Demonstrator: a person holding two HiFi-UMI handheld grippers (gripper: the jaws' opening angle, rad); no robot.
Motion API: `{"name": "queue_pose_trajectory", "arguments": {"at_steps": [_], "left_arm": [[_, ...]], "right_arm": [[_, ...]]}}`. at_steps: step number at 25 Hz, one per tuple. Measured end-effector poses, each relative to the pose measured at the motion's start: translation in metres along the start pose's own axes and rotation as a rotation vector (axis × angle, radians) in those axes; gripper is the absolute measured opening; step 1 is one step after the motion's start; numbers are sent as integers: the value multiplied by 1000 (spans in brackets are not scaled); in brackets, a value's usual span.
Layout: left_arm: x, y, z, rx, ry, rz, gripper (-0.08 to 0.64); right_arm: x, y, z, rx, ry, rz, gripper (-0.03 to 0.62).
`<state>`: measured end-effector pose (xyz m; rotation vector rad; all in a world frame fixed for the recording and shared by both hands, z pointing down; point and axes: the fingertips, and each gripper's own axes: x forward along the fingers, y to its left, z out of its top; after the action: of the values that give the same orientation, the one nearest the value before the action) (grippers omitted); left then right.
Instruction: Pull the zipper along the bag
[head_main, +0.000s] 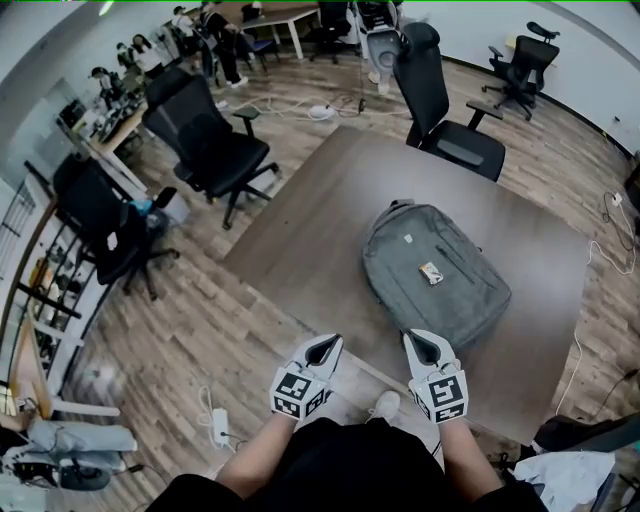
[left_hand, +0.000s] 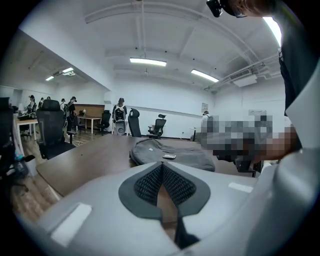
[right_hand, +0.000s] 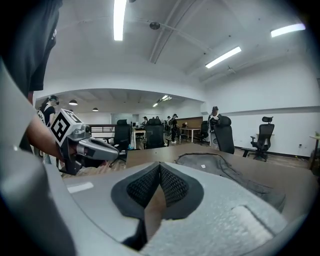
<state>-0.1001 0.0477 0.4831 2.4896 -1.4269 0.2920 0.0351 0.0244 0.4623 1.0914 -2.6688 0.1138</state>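
**A:** Where is the bag?

**B:** Flat on the table, ahead of both grippers and touched by neither; a small card lies on top of it.

**A:** And the jaws?

**B:** Left gripper: pads pressed together, nothing between them; right gripper: the same, closed and empty. Both are held side by side close to the person's body; the right one is the nearer to the bag.

**A:** Which step, then?

**B:** The approach, I'd judge; no zip has been touched; the pull is too small to make out.

**A:** What does the next move call for?

**B:** Probably reaching the bag and parting the jaws; one gripper to pin the fabric by the zip's end, the other to pinch the pull; the pull has to be found first.
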Motion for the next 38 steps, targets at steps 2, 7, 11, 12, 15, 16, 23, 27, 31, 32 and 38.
{"name": "queue_pose_trajectory", "arguments": {"at_steps": [2,7,11,12,15,16,23,27,31,32,38], "left_arm": [[12,-2,-4,14,21,-3,18],[44,-2,-21,35,90,-20,18],[65,2,-26,47,122,-59,18],[71,3,-28,44,130,-72,18],[89,10,-41,43,165,-109,18],[95,13,-45,44,181,-121,18],[124,27,-61,46,259,-192,18],[137,20,-64,76,256,-243,18],[150,16,-77,122,313,-245,130],[154,15,-80,120,329,-245,149],[167,10,-87,144,375,-213,190]], "right_arm": [[2,-5,-3,0,2,14,3],[11,-11,-10,-9,27,33,3],[20,-10,-13,-17,52,28,3],[23,-10,-15,-17,60,24,3],[32,-12,-20,-3,84,3,3],[35,-13,-21,1,93,-6,3],[51,-18,-37,42,162,-69,3],[51,-19,-45,43,194,-105,3],[51,-19,-46,38,207,-115,3],[51,-19,-46,38,208,-117,3],[52,-17,-43,26,207,-116,3]]}}
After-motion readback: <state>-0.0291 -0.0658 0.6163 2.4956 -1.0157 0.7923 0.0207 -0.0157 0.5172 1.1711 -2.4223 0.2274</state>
